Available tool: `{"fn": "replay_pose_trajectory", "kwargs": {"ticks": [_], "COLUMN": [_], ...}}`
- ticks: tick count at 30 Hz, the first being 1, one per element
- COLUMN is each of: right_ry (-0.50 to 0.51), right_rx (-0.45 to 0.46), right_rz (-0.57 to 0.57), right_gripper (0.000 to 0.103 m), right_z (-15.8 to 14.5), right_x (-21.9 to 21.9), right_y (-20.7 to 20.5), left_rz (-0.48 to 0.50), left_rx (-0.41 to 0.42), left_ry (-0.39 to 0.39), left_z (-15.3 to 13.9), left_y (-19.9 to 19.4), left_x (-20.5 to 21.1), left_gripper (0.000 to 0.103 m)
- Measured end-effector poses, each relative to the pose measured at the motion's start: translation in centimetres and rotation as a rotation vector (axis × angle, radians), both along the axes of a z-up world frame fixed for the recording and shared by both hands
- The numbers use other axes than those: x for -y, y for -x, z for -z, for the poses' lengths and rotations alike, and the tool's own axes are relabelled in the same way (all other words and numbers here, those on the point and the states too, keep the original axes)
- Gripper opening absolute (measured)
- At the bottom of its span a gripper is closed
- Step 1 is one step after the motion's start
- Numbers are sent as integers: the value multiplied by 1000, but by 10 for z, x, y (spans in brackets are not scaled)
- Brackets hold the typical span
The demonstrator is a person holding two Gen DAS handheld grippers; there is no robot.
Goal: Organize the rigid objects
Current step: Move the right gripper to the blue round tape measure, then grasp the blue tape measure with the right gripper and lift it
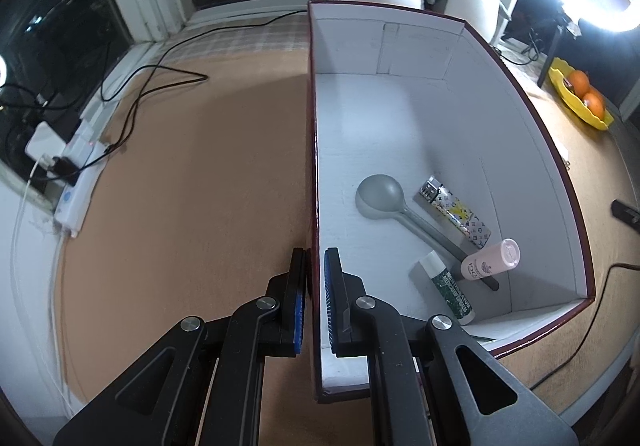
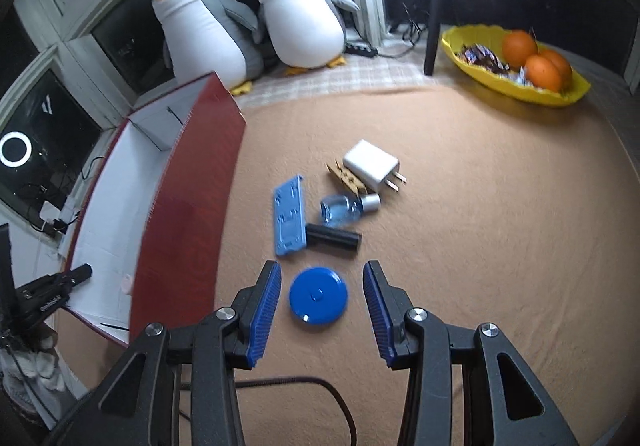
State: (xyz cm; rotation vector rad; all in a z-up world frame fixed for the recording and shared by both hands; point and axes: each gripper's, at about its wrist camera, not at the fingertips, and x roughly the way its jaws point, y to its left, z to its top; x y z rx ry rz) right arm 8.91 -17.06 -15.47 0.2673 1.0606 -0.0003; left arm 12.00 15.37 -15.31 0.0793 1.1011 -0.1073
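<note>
Lighter, lying ahead and right of the left gripper's fingers, is showing a repeating monogram print; letters not legible. Green-labelled tube and pink bottle beside it are carrying white and dark lettering, too small and skewed to read.

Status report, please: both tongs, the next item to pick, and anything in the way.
Left tongs clamped on the box wall. Right tongs open, straddling the blue tape measure on the table. Nothing blocking; black cylinder lies just beyond.
</note>
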Motion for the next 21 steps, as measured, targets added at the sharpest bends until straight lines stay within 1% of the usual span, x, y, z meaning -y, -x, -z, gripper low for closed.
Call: {"fn": "replay_pose_trajectory", "kwargs": {"ticks": [5,8,12,13,15,18,21], "right_ry": [8,-5,20,29,48,70,115], "right_rx": [-48,-84,-136,-146,-163,-200,-196], "right_rz": [12,9,-19,-30,-40,-59,-82], "right_gripper": [39,39,40,41,49,53,54], "right_z": [24,38,54,58,63,71,74], "right_x": [-7,-10,-19,-21,-25,-30,-37], "right_y": [0,-4,-13,-16,-20,-27,-29], "left_rz": [35,38,33,32,30,29,21], "left_rx": [0,-3,-5,-4,-2,-3,-4], "left_ry": [-4,-1,5,5,-2,-4,-4], "left_z": [2,3,3,3,3,3,4], "left_y": [-7,-9,-8,-8,-8,-8,-9], "left_x": [0,1,-1,0,1,2,1], "left_gripper": [8,8,8,8,8,8,8]}}
